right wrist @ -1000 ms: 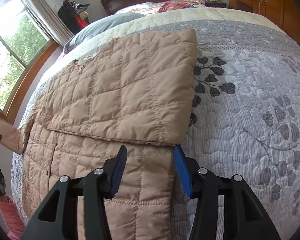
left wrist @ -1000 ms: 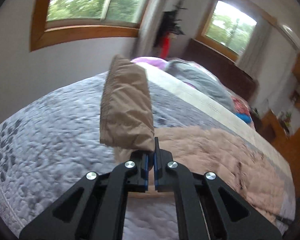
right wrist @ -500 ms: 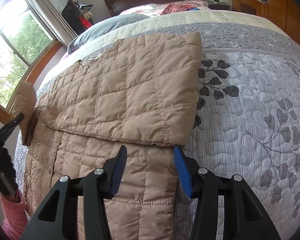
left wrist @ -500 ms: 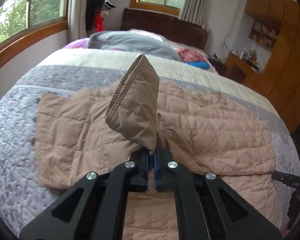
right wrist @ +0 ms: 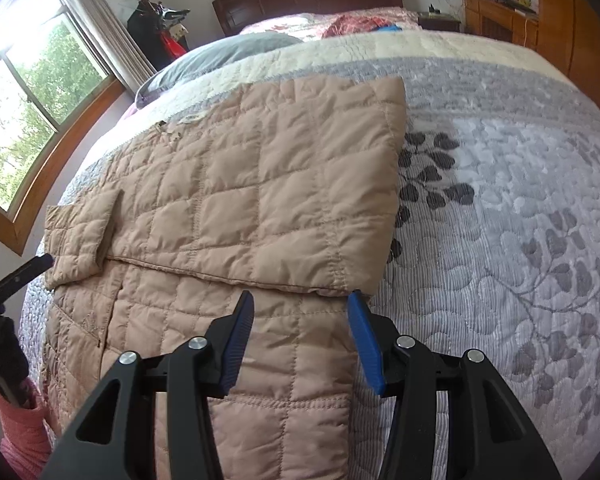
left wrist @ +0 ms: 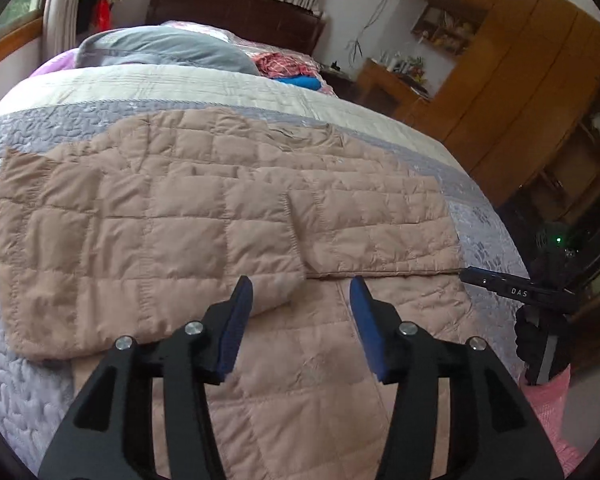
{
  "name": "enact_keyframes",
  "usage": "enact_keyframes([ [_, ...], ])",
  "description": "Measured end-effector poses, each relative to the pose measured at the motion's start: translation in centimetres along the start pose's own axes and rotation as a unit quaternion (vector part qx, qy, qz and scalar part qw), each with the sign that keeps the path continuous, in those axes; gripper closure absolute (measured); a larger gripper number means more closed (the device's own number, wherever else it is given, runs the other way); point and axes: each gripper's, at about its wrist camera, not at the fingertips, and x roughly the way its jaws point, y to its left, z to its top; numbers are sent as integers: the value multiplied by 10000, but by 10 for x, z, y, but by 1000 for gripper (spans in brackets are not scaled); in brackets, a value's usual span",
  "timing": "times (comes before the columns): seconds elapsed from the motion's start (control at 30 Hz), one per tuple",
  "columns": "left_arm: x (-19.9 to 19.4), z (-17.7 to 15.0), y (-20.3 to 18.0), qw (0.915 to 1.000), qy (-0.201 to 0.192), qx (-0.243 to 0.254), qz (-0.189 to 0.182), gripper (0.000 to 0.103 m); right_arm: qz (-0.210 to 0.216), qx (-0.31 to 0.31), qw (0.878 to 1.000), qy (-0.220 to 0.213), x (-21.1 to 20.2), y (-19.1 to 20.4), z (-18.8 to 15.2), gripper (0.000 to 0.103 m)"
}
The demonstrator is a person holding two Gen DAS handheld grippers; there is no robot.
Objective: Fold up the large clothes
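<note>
Left wrist view: jacket (left wrist: 204, 216) looks light, puffy, slippery; pinch a stitched hem. Left fingers (left wrist: 236, 320) opening, right fingers (right wrist: 364, 336) spread, both empty.

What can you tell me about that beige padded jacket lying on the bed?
The jacket is tan, quilted in stitched squares, and looks like thin puffy nylon. It lies flat on the grey patterned bedspread, with both sleeves folded across the body so their cuffs nearly meet in the middle. The left cuff curls up slightly. Neither gripper touches it: the left gripper, its jaws opening, and the right gripper are just above it.
</note>
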Motion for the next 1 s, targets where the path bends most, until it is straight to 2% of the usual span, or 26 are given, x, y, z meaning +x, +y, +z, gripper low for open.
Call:
enact_keyframes([
  [0.03, -6, 0, 7, 9998, -35, -24, 219, 53, 38, -34, 10000, -24, -3, 5, 0, 53],
  [0.1, -9, 1, 24, 9958, -36, -62, 908, 53, 116, -128, 9998, -36, -8, 16, 1, 53],
  [0.17, -6, 4, 49, 9857, -13, -155, 1678, 55, 124, -283, 9995, 29, -9, 32, 2, 53],
  [0.27, 14, 3, 82, 9776, 369, -433, 2025, 57, 343, -442, 9980, 302, -1, 60, 4, 53],
  [0.37, 41, -3, 97, 9751, 703, -482, 2048, 57, 404, -586, 9957, 592, 12, 90, 6, 53],
  [0.47, 49, -4, 96, 9733, 606, -407, 2175, 57, 294, -716, 9938, 794, 28, 115, 6, 53],
  [0.57, 48, -4, 98, 9754, 555, -497, 2077, 57, 257, -732, 9912, 1069, 47, 133, 4, 53],
  [0.63, 41, -2, 99, 9772, 515, -633, 1958, 57, 205, -693, 9895, 1251, 60, 143, 4, 53],
  [0.7, 26, 0, 94, 9795, 417, -710, 1837, 57, 211, -746, 9896, 1214, 61, 154, 6, 53],
  [0.77, 12, 5, 93, 9817, 256, -719, 1743, 56, 393, -791, 9893, 1159, 60, 167, 11, 53],
  [0.93, -13, 15, 103, 9785, -80, -779, 1910, 54, 851, -793, 9855, 1236, 74, 210, 31, 53],
  [1.0, -19, 16, 113, 9764, -113, -890, 1967, 54, 854, -734, 9849, 1318, 87, 216, 38, 53],
])
